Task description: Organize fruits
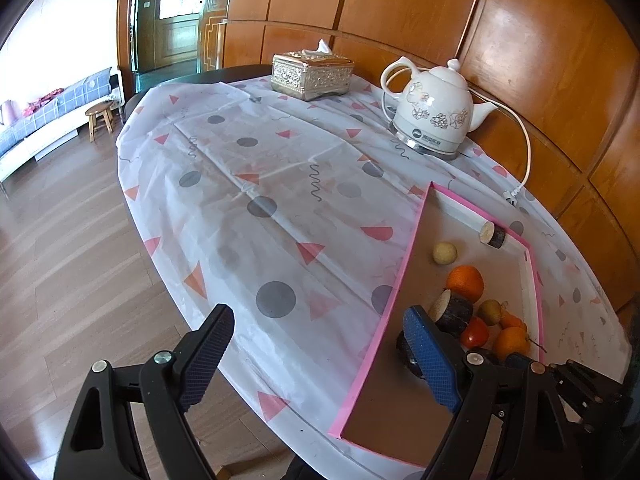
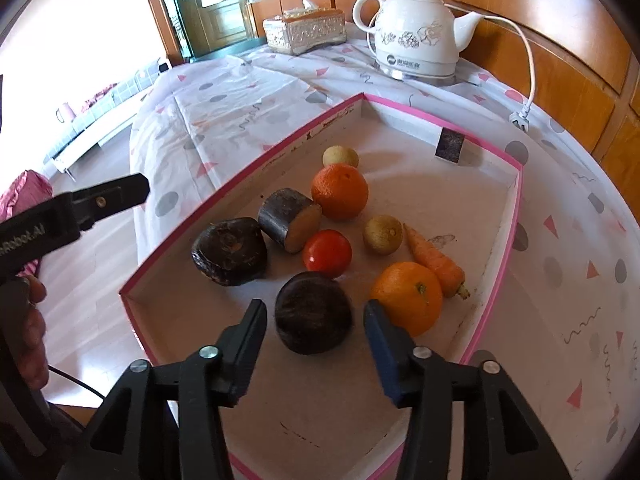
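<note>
Pink edging runs round the shallow box that holds all the fruit on my table. My right gripper hangs low over its near end with the fingers spread wide, a dark round fruit lying between the tips but touching neither as far as I can see. Just right of it sits an orange, with a small carrot leaning against its far side. Further in lie a red tomato, a second dark lump, a cut dark stub showing its pale end, a brownish kiwi-like fruit, another orange and a small pale round fruit. A short dark piece rests against the far wall.

My left gripper is open too, holding nothing, poised above the patterned cloth at the box's left rim. A white kettle and a tissue box stand at the far side.
</note>
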The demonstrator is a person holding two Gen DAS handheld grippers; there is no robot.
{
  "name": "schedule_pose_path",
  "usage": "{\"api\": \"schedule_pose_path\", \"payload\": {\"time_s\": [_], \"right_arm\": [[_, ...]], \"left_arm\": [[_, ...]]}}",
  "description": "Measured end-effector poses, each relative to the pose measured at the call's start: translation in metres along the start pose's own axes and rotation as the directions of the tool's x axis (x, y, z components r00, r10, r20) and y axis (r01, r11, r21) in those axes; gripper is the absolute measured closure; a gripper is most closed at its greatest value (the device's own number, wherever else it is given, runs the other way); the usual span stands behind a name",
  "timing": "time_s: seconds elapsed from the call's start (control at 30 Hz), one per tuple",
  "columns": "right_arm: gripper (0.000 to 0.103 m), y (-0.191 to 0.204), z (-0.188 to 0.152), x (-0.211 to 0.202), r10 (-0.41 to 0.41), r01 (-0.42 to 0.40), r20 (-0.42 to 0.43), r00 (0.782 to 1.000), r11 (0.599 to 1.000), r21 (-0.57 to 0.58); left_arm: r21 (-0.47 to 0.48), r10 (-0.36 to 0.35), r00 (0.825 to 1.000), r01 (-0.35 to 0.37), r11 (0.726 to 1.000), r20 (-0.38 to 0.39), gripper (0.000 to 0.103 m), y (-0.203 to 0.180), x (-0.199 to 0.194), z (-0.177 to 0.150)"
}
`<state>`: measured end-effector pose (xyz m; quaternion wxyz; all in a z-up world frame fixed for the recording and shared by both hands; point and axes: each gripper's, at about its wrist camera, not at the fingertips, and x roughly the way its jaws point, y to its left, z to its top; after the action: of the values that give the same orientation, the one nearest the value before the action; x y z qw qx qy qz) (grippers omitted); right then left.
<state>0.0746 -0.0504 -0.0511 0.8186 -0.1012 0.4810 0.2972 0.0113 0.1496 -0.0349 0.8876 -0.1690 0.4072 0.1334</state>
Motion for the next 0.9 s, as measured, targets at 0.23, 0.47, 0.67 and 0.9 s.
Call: {"api": "schedule_pose_path", "payload": {"time_s": [0.23, 0.47, 0.67, 0.9], "right_arm": [[0.051, -0.004, -0.005, -0.010, -0.010, 0.010, 0.029, 1.000, 1.000, 0.028], [0.051, -0.008, -0.014, -0.028, -0.015, 0.007, 0.081, 0.997, 0.996, 0.093], [0.050, -0.017, -0.027, -0.039, -0.064, 0.044, 0.113, 0.992, 0.985, 0.167], [0.043, -0.037, -0.044, -0.059, -0.194, 0.146, 0.151, 0.969, 0.948, 0.284]], "left_arm": [[0.024, -0.005, 1.000, 0.005, 1.000, 0.013, 0.016, -0.006, -0.005, -0.002], [0.046, -0.013, 1.000, 0.012, 0.999, 0.028, 0.014, -0.012, -0.011, -0.004], [0.062, -0.021, 0.998, 0.018, 0.998, 0.052, 0.013, -0.016, -0.020, -0.005], [0.105, -0.047, 0.994, 0.037, 0.994, 0.094, 0.009, -0.024, -0.033, -0.007]]}}
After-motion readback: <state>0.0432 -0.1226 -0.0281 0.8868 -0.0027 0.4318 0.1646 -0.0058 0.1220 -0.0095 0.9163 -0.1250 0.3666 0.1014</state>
